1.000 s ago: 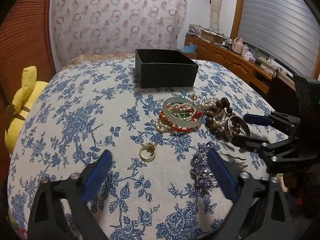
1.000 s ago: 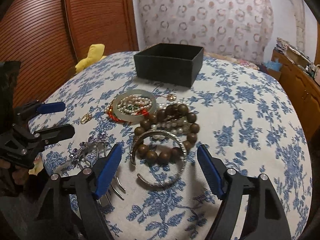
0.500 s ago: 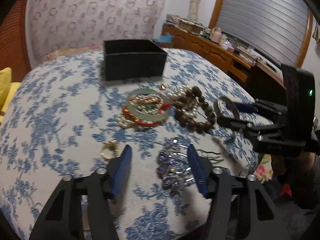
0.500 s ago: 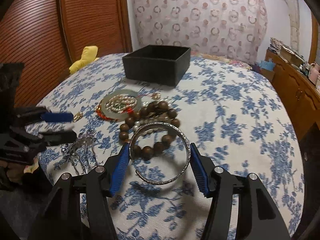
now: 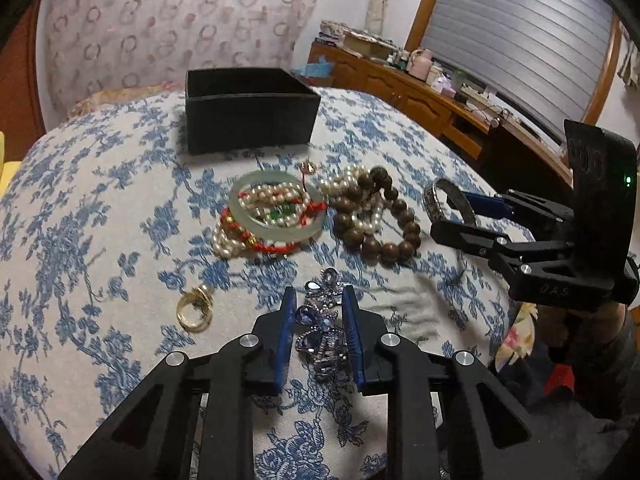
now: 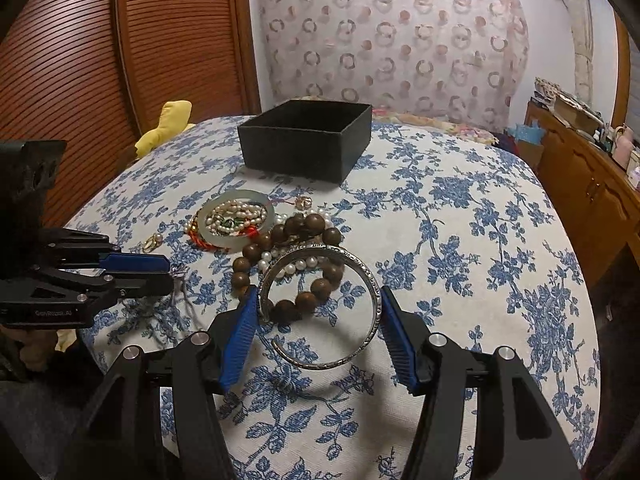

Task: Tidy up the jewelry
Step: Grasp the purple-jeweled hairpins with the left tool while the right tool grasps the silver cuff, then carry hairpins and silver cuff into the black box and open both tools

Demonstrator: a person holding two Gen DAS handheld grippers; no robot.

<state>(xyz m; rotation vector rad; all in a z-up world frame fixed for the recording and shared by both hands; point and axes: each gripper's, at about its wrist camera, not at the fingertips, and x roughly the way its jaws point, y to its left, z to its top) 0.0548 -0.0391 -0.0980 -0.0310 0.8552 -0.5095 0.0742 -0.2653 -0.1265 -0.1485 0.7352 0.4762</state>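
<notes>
My left gripper (image 5: 319, 312) is shut on a purple jewelled hair comb (image 5: 322, 334) at the near edge of the floral-cloth table (image 5: 100, 208). My right gripper (image 6: 316, 312) is shut on a silver cuff bangle (image 6: 320, 304) and holds it just above the cloth; the bangle also shows in the left wrist view (image 5: 450, 196). A jade bangle (image 5: 276, 210) lies over pearls and a red cord. A brown bead bracelet (image 5: 376, 216) lies beside it. A gold ring (image 5: 194, 310) lies to the left. An open black box (image 5: 250, 110) stands at the back.
A small gold earring (image 5: 308, 167) lies between the box and the bangle. A yellow plush toy (image 6: 168, 124) sits beyond the table's left edge. A wooden dresser (image 5: 420, 92) with clutter stands to the right. A louvred wooden door (image 6: 120, 60) is behind.
My left gripper moved right from near the gold ring and closed on the purple comb. My right gripper narrowed around the silver bangle and took hold of it.
</notes>
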